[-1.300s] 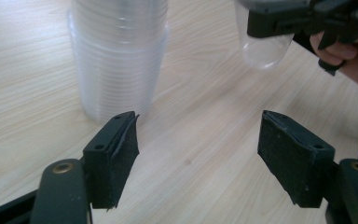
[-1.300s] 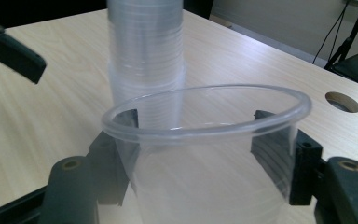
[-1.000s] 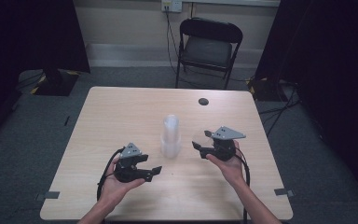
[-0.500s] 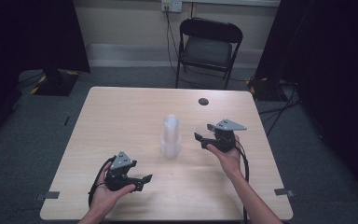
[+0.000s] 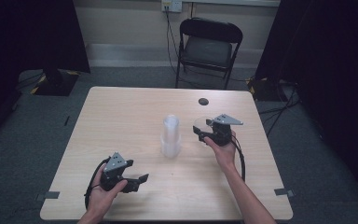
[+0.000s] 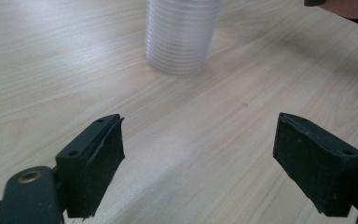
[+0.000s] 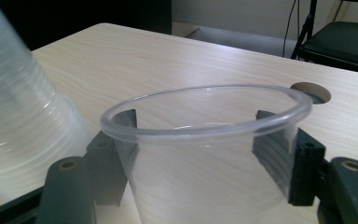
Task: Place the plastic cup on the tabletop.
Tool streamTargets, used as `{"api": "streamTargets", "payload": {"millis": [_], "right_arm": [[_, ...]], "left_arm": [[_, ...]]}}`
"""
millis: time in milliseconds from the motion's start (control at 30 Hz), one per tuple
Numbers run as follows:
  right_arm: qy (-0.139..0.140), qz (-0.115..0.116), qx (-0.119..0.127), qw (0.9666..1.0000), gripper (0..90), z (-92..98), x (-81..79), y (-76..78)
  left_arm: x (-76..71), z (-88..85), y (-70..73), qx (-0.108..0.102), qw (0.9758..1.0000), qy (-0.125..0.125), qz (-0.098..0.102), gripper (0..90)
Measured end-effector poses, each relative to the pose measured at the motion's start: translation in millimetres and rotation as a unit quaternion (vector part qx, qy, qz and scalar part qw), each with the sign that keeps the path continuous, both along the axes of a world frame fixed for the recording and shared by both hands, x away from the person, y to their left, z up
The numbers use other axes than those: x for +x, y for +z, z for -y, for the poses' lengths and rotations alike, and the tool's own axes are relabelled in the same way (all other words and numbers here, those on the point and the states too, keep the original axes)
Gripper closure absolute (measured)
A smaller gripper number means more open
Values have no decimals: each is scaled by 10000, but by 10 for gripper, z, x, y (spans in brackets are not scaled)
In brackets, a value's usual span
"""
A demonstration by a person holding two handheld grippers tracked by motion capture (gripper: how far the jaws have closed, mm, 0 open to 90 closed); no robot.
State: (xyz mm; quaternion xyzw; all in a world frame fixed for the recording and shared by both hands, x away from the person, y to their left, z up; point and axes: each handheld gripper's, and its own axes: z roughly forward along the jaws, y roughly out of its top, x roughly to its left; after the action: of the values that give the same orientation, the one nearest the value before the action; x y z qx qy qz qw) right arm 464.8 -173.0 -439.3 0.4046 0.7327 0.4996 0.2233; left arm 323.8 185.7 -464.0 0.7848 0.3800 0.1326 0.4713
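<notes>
A tall stack of clear plastic cups (image 5: 171, 136) stands upside down at the middle of the wooden table (image 5: 121, 116). It also shows in the left gripper view as the cup stack (image 6: 182, 35) and at the left of the right gripper view as the cup stack (image 7: 14, 116). My right gripper (image 5: 199, 134) is just right of the stack and is shut on a single clear cup (image 5: 199, 124). That cup (image 7: 205, 186) sits mouth up between the right gripper's (image 7: 205, 154) pads. My left gripper (image 5: 142, 179) rests low near the front edge. The left gripper (image 6: 198, 154) is open with nothing in it, its jaws having just been opening.
A dark round spot (image 5: 203, 101) marks the table's far right part, seen also as the round spot (image 7: 310, 91). A black folding chair (image 5: 208, 46) stands behind the table. Cables trail from both grippers over the front edge.
My left hand has drawn back and to the left, away from the cup stack, and its jaws stand wider. My right hand has moved farther from the front edge.
</notes>
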Motion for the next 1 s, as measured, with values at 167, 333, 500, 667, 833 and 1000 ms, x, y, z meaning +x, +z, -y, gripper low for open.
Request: {"api": "streamTargets", "payload": {"millis": [167,333,500,667,833,1000], "right_arm": [[-28,-76,47,10000,307,-62,121,-58],[-54,-145,204,9997,301,-119,174,-105],[-42,-257,177,9995,290,-196,217,-231],[-24,-296,97,9995,278,-187,231,-273],[-42,-296,96,9995,271,-154,233,-278],[-127,-344,88,9993,263,-101,222,-278]], "left_arm": [[4,-12,-9,9,10000,53,-15,162],[-2,-27,-10,-3,10000,74,-9,162],[-15,-45,-11,-8,9998,191,-57,161],[-11,-37,-17,25,9998,167,-75,162],[-9,-32,-25,21,9998,184,-91,166],[-12,-32,-24,57,9998,194,-56,170]]}}
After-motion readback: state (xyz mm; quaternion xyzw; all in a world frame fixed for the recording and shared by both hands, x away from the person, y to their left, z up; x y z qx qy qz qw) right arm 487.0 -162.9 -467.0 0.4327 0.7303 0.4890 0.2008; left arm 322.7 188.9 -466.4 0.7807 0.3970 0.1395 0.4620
